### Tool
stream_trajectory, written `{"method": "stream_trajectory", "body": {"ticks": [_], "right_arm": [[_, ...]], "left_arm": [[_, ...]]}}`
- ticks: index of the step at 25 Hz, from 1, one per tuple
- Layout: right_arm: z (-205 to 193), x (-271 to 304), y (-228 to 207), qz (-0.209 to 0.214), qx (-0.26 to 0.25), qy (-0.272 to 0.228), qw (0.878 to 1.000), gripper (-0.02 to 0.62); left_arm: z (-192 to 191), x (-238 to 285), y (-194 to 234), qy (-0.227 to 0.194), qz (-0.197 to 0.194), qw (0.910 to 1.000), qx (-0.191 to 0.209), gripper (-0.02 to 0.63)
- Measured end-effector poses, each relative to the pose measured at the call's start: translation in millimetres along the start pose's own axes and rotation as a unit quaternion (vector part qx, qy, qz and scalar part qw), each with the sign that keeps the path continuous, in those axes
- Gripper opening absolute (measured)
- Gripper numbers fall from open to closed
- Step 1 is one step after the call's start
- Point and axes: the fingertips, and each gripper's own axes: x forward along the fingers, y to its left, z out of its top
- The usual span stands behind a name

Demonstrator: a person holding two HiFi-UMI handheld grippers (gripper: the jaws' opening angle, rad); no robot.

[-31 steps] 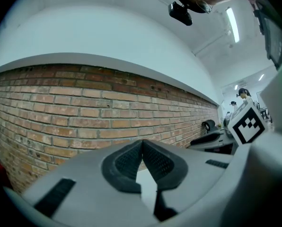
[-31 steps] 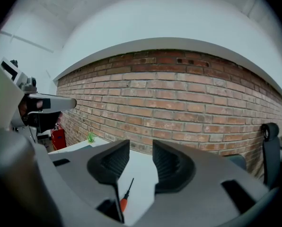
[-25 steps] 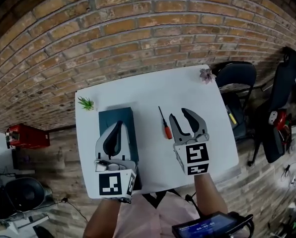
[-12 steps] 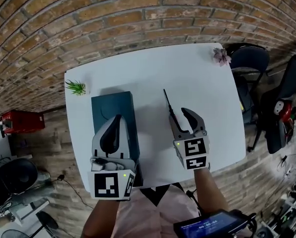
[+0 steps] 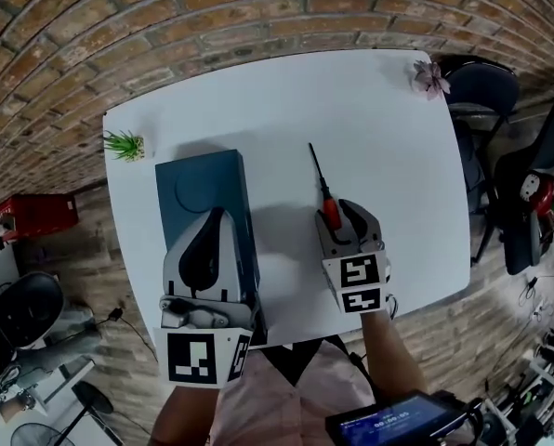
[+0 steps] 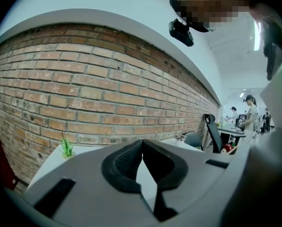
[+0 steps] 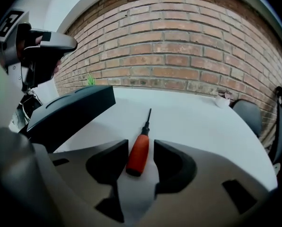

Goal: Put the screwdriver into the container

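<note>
The screwdriver [image 5: 329, 210], with a red handle and a thin black shaft, lies flat on the white table [image 5: 379, 137], tip pointing away from me. My right gripper [image 5: 340, 217] stands open with a jaw on either side of the handle. In the right gripper view the handle [image 7: 139, 151] lies between the two pads of the right gripper [image 7: 141, 145] with a gap on each side. The dark teal container [image 5: 203, 186] sits to the left, also seen as the container [image 7: 70, 109]. My left gripper [image 5: 212, 216] hangs shut and empty over the container's near end; the left gripper [image 6: 142, 144] has its tips touching.
A small green plant [image 5: 125, 144] stands at the table's left corner and a pink flower [image 5: 432, 77] at its far right corner. Black chairs [image 5: 486, 91] stand to the right of the table. A red box [image 5: 31, 219] lies on the floor at the left.
My right gripper has moved left and forward, so the screwdriver handle that lay beside its left jaw is now between the jaws. The left gripper stays over the container.
</note>
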Motion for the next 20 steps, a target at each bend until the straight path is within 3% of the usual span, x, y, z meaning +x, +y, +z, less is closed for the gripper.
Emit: {"method": "stream_trajectory", "body": {"ticks": [20], "right_arm": [[-2.6, 1.5, 3.7, 0.005, 0.002, 0.014, 1.0, 0.135]], "left_arm": [[5.6, -1.4, -0.6, -0.005, 0.002, 1.0, 0.003, 0.012]]}}
